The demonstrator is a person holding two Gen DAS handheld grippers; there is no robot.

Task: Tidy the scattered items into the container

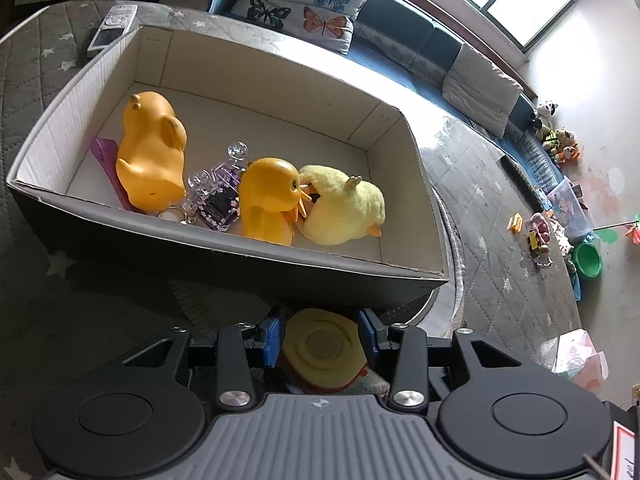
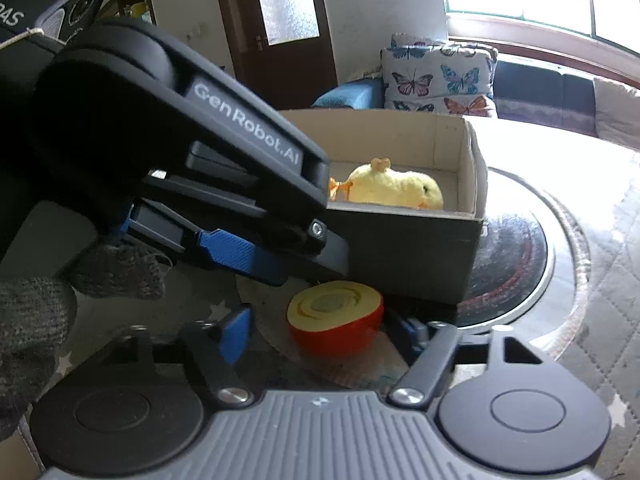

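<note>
Both your grippers at the toy half onion (image 2: 335,322) just before the box (image 1: 240,80), left gripper (image 1: 323,340) holding it, right gripper (image 2: 320,330) half open, not touching it

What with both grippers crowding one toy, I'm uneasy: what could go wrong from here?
1. The left gripper and right gripper both straddle the toy fruit half; their fingers may collide.
2. The cardboard box wall stands right behind it, so a low lift could snag.
3. Its rounded red side might slip from the pads.
</note>
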